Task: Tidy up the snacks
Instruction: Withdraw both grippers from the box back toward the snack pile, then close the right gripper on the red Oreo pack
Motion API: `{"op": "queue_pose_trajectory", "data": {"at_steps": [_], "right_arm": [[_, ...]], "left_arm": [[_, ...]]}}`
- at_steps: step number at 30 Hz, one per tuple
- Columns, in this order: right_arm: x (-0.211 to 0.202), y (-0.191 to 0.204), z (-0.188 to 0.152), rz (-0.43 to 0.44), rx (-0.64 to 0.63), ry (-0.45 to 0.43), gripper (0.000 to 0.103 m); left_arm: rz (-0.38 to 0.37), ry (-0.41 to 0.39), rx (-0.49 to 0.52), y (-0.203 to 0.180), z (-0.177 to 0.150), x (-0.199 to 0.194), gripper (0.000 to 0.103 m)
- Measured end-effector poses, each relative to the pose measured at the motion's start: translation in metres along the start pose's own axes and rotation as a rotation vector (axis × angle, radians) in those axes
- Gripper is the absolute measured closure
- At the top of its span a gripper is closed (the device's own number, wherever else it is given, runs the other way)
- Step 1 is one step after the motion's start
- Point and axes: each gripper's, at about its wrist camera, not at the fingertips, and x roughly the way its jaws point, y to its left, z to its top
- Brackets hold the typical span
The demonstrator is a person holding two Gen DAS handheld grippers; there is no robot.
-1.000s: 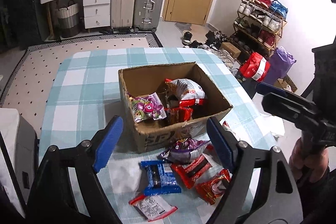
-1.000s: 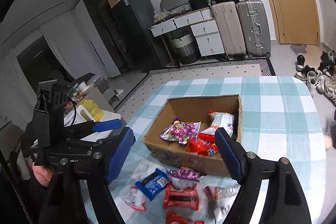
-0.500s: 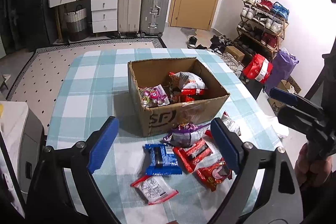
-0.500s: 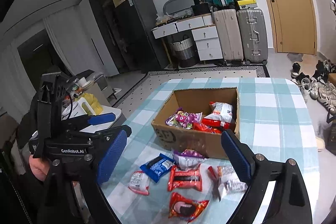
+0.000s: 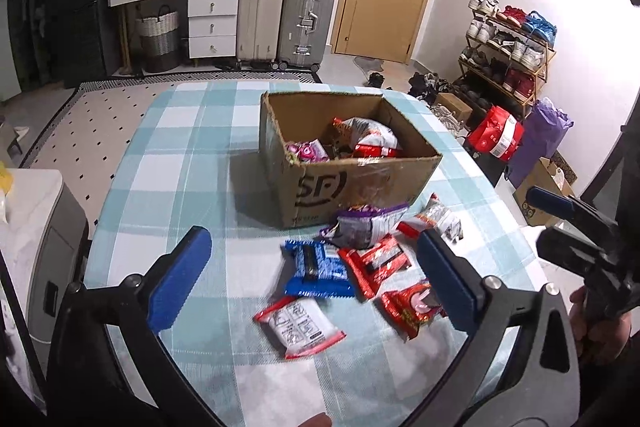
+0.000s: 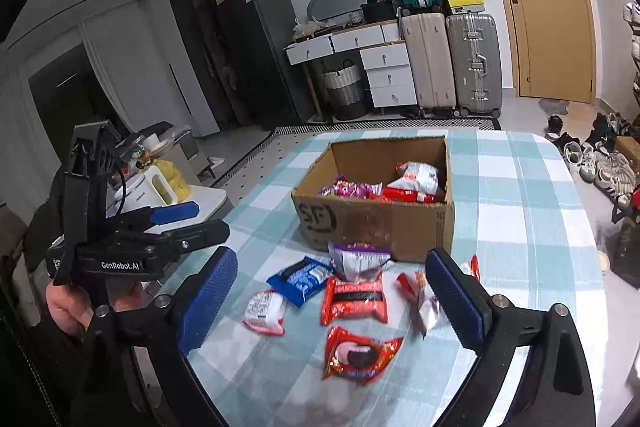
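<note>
Blue-padded, the left claw (image 5: 314,281) has just been opening and now stands wide above the counter (image 5: 180,163), nothing pressed between its pads; loose packets lie below the gap. The right claw (image 6: 330,301) has likewise just been opening, wide and empty, over the same scatter. Neither touches a snack. A cardboard box (image 5: 360,183) sits mid-counter on the checked cloth, holding a pink-purple bag (image 5: 306,151) and a red-and-white bag (image 5: 370,139). Just in front of the box lie a purple packet (image 5: 366,225), a blue packet (image 5: 314,269), a red bar packet (image 6: 354,301), a red round-print packet (image 6: 358,353) and a white-and-red packet (image 5: 300,327).
</note>
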Motion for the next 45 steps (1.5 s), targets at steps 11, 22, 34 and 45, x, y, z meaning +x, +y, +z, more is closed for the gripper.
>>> {"op": "queue_pose_trajectory", "data": {"at_steps": [11,22,34,45], "right_arm": [[0.014,0.001,-0.04,-0.02,0.017,0.054,0.002],[0.045,-0.001,-0.074,-0.074,0.018,0.146,0.002],[0.089,-0.009,-0.096,-0.109,0.029,0.262,0.002],[0.122,-0.005,-0.102,-0.158,0.01,0.333,0.021]], "left_arm": [[0.032,0.022,-0.039,0.014,-0.036,0.006,0.001],[0.061,0.06,-0.065,0.026,-0.068,0.026,0.001],[0.047,0.104,-0.065,0.039,-0.082,0.049,0.001],[0.039,0.141,-0.101,0.055,-0.092,0.065,0.001]]}}
